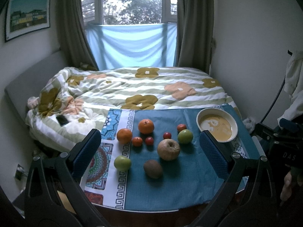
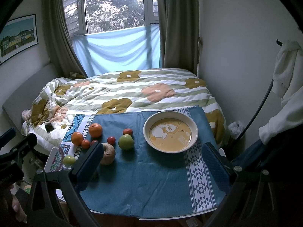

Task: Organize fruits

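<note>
Hovering agape w/ nothing held, left gripper [image 1: 150,151], right gripper [image 2: 151,155], "DAS" lettering [image 1: 288,157], bowl [image 2: 170,113] w/o fruit.

Fruit to my left, bowl [image 2: 170,131] to my right, both on the cloth-covered surface [image 2: 147,179].
The kiwi [image 1: 153,168] lies nearest me, the apple [image 1: 168,149] just behind it, the oranges [image 1: 146,126] farther left; the bed [image 1: 132,89] stands beyond the surface's far edge.

Table [image 2: 170,216], blue cloth [image 2: 151,179], fruits [image 1: 168,149], bowl [image 2: 195,130]
</note>
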The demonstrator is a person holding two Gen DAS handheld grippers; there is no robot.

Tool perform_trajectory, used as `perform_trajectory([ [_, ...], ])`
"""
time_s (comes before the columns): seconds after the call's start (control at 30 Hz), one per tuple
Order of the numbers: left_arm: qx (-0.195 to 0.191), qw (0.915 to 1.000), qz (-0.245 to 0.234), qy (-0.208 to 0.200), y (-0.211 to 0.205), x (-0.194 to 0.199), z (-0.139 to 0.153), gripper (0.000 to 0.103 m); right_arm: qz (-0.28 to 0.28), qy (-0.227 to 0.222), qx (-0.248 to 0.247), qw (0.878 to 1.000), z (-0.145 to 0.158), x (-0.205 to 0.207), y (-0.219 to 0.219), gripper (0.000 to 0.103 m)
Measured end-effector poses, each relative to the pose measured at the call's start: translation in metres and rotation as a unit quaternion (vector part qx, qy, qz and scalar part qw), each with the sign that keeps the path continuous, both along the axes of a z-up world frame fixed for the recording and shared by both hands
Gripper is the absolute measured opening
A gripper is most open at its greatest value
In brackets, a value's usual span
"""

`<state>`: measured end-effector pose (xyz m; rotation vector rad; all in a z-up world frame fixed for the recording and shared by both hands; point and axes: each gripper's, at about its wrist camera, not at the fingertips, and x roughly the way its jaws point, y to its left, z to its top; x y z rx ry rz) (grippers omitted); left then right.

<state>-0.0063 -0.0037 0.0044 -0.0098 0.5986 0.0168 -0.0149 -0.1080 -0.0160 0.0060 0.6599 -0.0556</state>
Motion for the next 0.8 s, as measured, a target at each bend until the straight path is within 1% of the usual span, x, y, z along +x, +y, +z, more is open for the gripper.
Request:
perform_trajectory([
  [0.8, -0.001, 1.0000, 0.001, 0.000, 0.0012, -0.0014, -0.0006, 0.103, 0.002, 0.003, 0.004, 1.000, 0.0001, 0.0007, -0.0008, 0.103],
])
